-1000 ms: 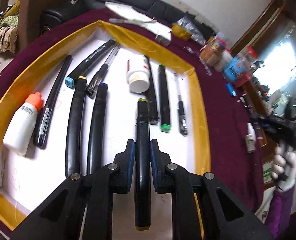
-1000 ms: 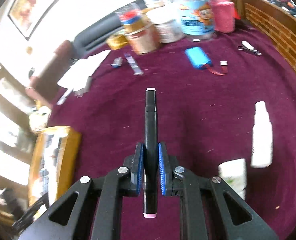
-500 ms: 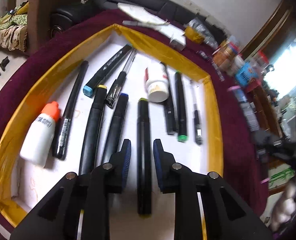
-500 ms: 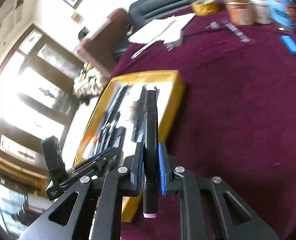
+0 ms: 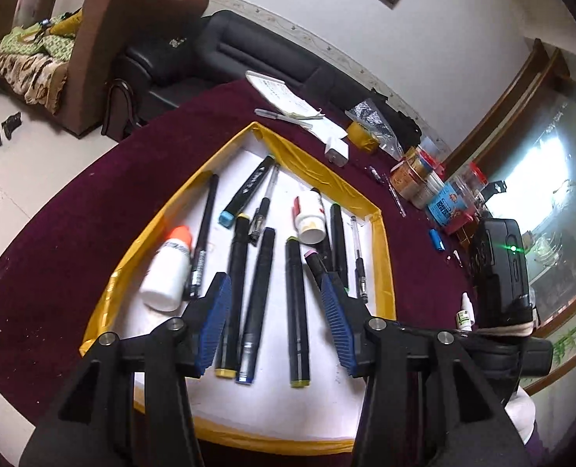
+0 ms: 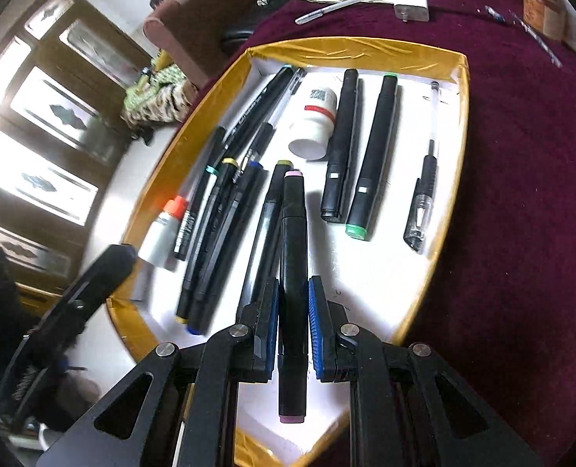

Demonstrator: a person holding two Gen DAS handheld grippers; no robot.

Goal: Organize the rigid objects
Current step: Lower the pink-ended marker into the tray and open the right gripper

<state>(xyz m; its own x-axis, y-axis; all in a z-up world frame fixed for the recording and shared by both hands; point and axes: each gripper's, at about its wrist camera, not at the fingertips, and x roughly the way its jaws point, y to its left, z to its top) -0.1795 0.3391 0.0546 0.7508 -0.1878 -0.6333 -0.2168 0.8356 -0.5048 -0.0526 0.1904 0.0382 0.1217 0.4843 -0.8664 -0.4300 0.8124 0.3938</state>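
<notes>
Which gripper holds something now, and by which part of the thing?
The right gripper holds the pink-capped black marker near its lower end. The left gripper is opening, holding nothing.

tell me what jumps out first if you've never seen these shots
The white tray with its yellow taped rim, on the maroon tablecloth, holds a row of black markers. The right gripper grips a pink-capped marker over that row. The left gripper, jaws opening and holding nothing, hangs above an olive-capped marker.
</notes>
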